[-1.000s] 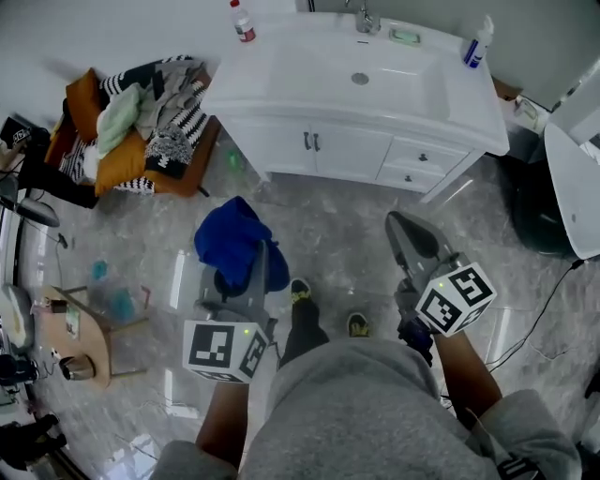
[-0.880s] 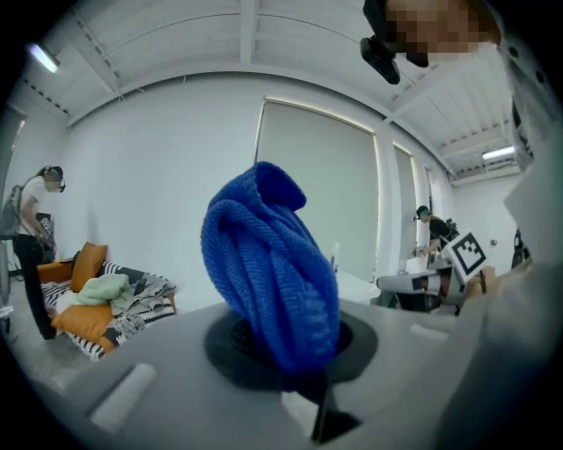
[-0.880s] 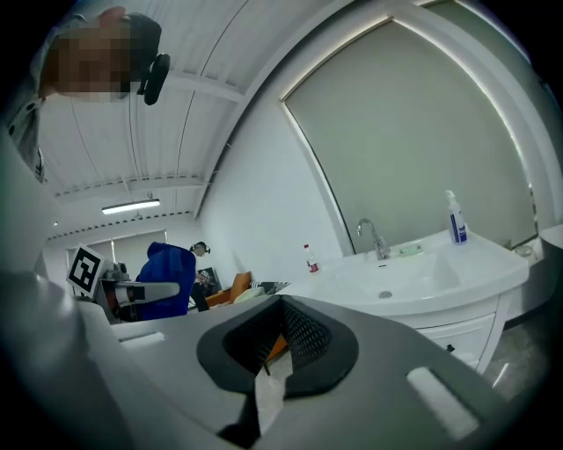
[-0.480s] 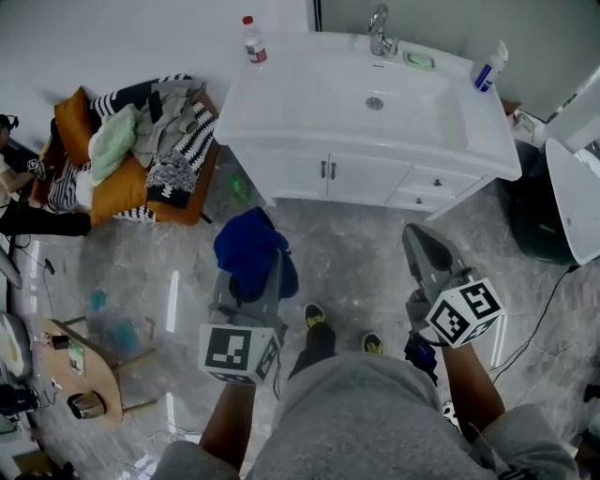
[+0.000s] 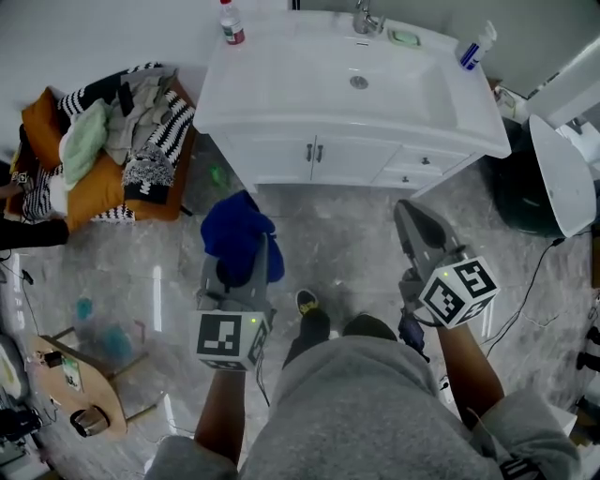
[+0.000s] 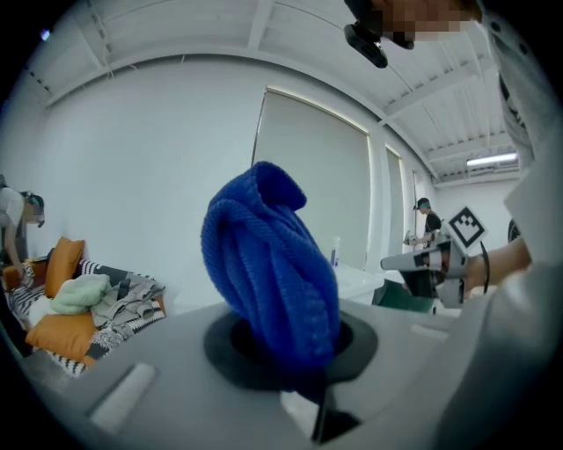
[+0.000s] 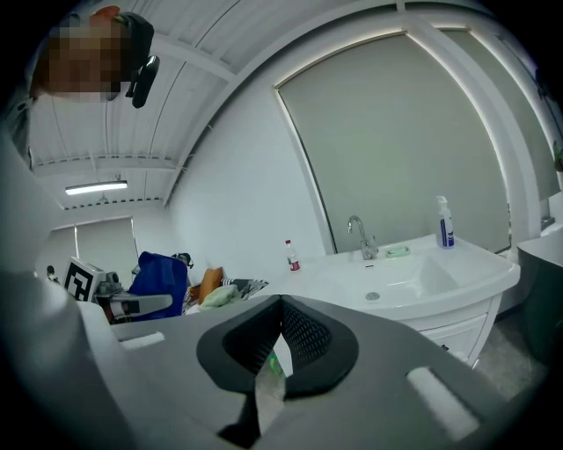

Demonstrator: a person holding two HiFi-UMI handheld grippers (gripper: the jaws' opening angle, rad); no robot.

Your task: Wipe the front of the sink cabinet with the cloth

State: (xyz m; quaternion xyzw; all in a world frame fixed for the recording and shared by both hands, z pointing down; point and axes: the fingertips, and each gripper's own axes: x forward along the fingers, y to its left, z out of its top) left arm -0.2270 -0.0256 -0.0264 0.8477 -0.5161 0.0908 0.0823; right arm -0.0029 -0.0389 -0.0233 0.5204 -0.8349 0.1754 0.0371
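Cloth (image 5: pixel 236 246), blue, bunched into a fat wad, sits pinched in my left gripper (image 5: pixel 246 281). The jaws are clamped on its lower end w/ most of it bulging up and over the tips. It hangs above the floor at approx 11 o'clock from my feet, well short of the cabinet front (image 5: pixel 319 155), which is at 12 o'clock; no contact yet, so I'd judge no wiping has begun.

Risks from here:
- The wad is held by a small part only. Dragging it along the doors could pull it out of the jaws, or the loose bulk could roll so that hard jaw tips scrape the white paint instead of fabric.
- The door handles (image 5: pixel 313 152) stick out near mid-front, so the cloth could snag there.
- Reaching too high at 12 could bump the sink surface (image 5: pixel 281 84), w/ a red-capped bottle (image 5: pixel 229 21) at its left back corner and a spray bottle (image 5: pixel 473 45) at 1 o'clock.

Right gripper (image 5: pixel 419 234) is at approx 1 o'clock from my feet. Its jaws are pressed together w/ nothing btw them, touching nothing and pointing toward the cabinet's drawer side.
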